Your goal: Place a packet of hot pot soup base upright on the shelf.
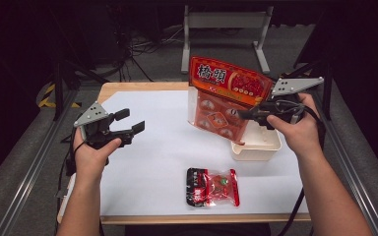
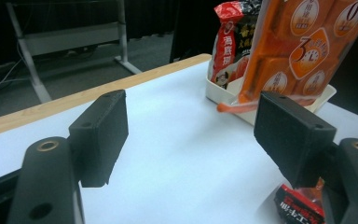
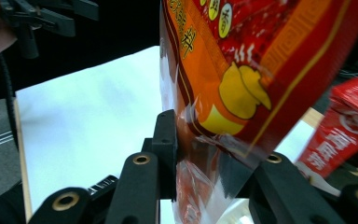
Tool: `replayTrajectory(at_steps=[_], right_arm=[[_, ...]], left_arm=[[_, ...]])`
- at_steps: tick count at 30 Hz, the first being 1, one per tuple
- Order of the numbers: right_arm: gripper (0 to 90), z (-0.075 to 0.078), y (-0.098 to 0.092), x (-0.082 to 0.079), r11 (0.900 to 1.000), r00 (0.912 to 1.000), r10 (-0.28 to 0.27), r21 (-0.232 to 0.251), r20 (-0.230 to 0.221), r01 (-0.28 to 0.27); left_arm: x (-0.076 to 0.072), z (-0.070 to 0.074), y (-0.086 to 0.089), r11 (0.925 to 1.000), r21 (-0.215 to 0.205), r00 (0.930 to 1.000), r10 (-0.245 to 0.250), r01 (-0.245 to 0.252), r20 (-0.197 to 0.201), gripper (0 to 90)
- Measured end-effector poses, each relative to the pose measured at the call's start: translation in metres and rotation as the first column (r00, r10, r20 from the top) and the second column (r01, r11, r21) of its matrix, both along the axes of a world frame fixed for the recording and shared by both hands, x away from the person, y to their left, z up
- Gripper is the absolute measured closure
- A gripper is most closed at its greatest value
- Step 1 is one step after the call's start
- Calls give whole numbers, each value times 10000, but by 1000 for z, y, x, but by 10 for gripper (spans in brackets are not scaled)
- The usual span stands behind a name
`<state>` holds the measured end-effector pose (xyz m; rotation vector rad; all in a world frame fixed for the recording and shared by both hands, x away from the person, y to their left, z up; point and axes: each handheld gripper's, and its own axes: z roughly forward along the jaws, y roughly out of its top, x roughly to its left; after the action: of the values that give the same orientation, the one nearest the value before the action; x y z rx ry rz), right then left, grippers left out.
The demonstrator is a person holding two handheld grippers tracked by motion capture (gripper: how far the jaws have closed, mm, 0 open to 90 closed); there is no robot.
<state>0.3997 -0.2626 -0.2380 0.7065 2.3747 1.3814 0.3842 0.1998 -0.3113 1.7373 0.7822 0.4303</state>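
A large orange-and-red snack bag (image 1: 226, 93) hangs upright over the white tray (image 1: 256, 150), with my right gripper (image 1: 246, 114) shut on its side; the right gripper view shows its jaws pinching the clear lower film of the orange bag (image 3: 223, 93). A small red-and-black packet (image 1: 212, 187) lies flat on the white mat near the front edge. My left gripper (image 1: 128, 124) hovers open over the mat's left part, nothing between its fingers (image 2: 100, 135). Ahead of it the left gripper view shows the orange bag (image 2: 303, 46), a red packet (image 2: 228, 42) standing in the tray (image 2: 214, 91), and a corner of the small packet (image 2: 300, 207).
The white mat (image 1: 152, 162) covers a wooden table whose edge (image 1: 128, 86) shows at the back. A metal frame stand (image 1: 224, 29) sits on the floor beyond. Rails run along both sides of the table. Open mat lies between the grippers.
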Motion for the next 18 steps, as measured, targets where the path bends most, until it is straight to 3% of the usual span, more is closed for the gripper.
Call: replayTrajectory(at_steps=[18], right_arm=[[708, -1, -39, 8, 9932, 9932, -1164, 99, 71, 1163]], left_arm=[[8, -10, 6, 9998, 189, 10000, -53, 53, 23, 236]])
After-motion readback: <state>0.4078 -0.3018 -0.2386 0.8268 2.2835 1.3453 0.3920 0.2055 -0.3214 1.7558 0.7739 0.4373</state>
